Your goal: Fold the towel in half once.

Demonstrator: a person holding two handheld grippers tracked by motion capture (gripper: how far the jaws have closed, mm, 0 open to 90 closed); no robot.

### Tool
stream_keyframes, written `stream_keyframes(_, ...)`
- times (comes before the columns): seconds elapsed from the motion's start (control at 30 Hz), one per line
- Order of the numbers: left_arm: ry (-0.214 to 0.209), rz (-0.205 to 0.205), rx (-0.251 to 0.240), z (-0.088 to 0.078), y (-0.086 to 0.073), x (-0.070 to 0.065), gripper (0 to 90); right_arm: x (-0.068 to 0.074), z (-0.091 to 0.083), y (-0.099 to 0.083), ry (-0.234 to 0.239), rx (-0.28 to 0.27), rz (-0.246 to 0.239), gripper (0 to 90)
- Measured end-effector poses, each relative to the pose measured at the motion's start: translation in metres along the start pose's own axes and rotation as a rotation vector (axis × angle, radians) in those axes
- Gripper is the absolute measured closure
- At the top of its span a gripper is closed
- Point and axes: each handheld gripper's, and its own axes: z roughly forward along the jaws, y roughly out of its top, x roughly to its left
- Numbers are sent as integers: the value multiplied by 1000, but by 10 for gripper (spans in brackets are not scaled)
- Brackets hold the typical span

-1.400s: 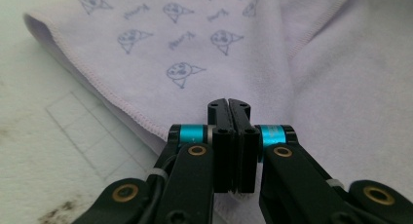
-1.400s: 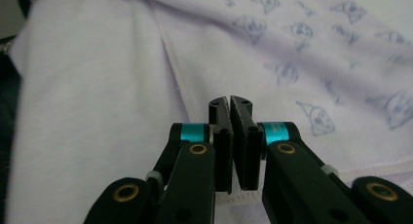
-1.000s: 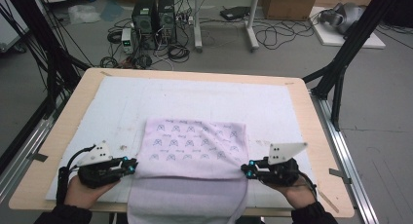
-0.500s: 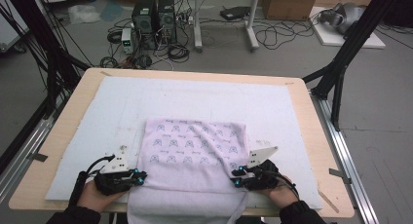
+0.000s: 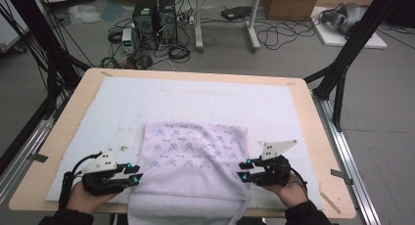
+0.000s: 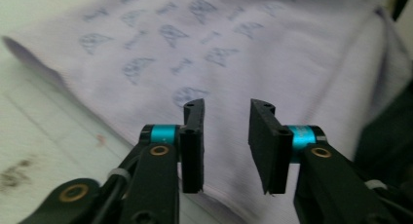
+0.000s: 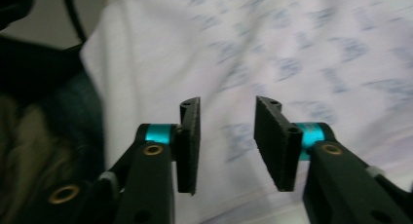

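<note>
A pale lilac cloth (image 5: 195,146) with a small printed pattern lies on the white mat (image 5: 195,98), and its plain front part hangs over the table's near edge. My left gripper (image 5: 137,172) lies level at the cloth's left front edge and points right. My right gripper (image 5: 240,170) lies at the right front edge and points left. Both have just been opening. In the left gripper view my left gripper (image 6: 226,107) stands open over the cloth (image 6: 204,48), pinching nothing. In the right gripper view my right gripper (image 7: 226,104) is likewise open over the cloth (image 7: 302,48).
The mat covers most of the wooden table (image 5: 63,137). Black frame posts (image 5: 342,63) stand at both sides of the table. On the floor behind it are computer towers (image 5: 154,14), cables and a cardboard box (image 5: 288,2).
Both grippers first moved inward and toward the near edge onto the cloth's front sides. They have since drawn back a little outward with their jaws apart.
</note>
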Motion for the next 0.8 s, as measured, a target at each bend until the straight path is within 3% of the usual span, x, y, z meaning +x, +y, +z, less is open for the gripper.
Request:
stream_keyframes(0.13, 58, -29, -15, 14, 12, 26, 613, -28, 1, 14, -113, 2, 24, 533)
stream_keyframes(0.27, 119, -73, -14, 33, 28, 60, 612, -60, 5, 32, -170, -5, 39, 482)
stream_keyframes(0.33, 175, -74, -9, 42, 34, 73, 595, -76, 10, 39, -201, 18, 52, 444)
stream_keyframes(0.5, 233, -189, 14, 68, 38, 107, 537, -107, 25, 38, -236, 25, 81, 434)
stream_keyframes(0.57, 234, -218, 37, 79, 35, 116, 515, -116, 32, 33, -269, 47, 90, 427)
stream_keyframes(0.7, 217, -287, 62, 95, 27, 123, 516, -130, 41, 23, -276, 75, 158, 405)
stream_keyframes(0.77, 248, -281, 60, 95, 28, 123, 600, -133, 45, 19, -270, 102, 178, 433)
stream_keyframes(0.8, 228, -271, 58, 95, 28, 123, 662, -134, 47, 18, -269, 109, 174, 455)
